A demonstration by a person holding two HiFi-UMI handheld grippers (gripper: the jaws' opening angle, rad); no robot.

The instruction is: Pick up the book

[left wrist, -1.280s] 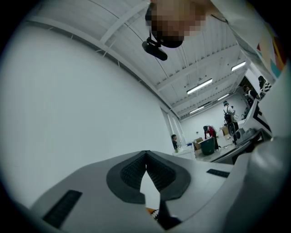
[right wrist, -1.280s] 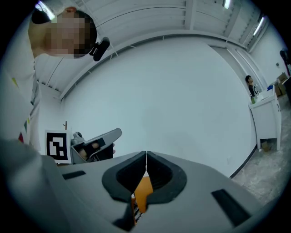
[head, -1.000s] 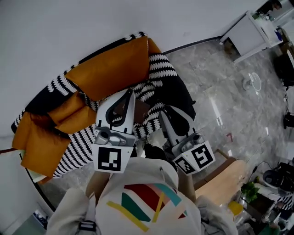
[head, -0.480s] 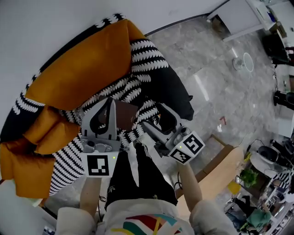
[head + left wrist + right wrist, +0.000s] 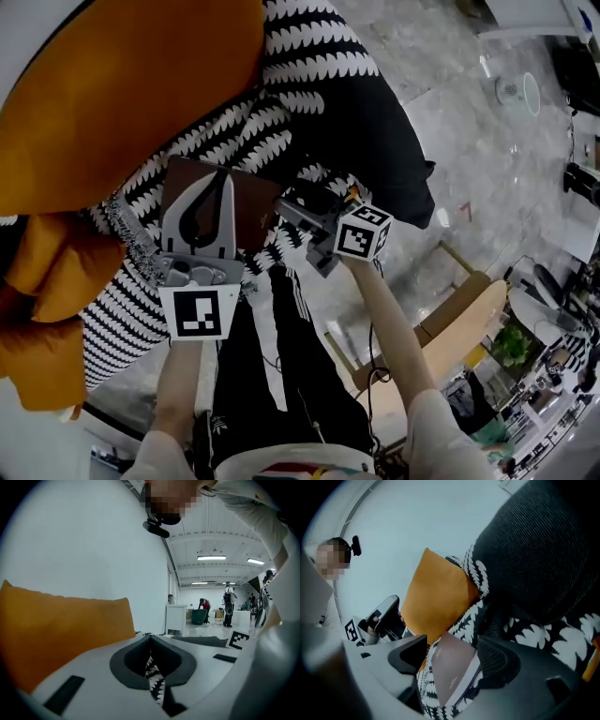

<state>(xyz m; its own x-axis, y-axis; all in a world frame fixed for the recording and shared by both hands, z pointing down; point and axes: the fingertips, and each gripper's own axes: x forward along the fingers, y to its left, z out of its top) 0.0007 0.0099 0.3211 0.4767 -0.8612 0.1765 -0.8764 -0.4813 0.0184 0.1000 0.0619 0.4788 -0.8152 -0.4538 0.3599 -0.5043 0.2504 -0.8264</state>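
A brown book (image 5: 255,204) lies flat on the black-and-white patterned sofa seat (image 5: 281,141). My left gripper (image 5: 225,174) hovers over the book's left part and hides it; its jaws are shut, with only patterned fabric showing through the slit in the left gripper view (image 5: 150,638). My right gripper (image 5: 296,210) is at the book's right edge, rolled on its side. In the right gripper view it (image 5: 452,645) stands open, and the book (image 5: 451,679) lies between the two jaws with its page edge toward the right jaw. I cannot see the pads pressing on it.
A large orange cushion (image 5: 122,94) leans behind the book, and smaller orange cushions (image 5: 37,272) lie at the left. A black cushion (image 5: 366,122) sits at the right of the seat. Beyond it is grey marble floor (image 5: 487,159) and a wooden seat (image 5: 459,328).
Both grippers have dropped to the sofa seat. The right gripper has rolled onto its side and opened beside the book. The left gripper now hangs over the book.
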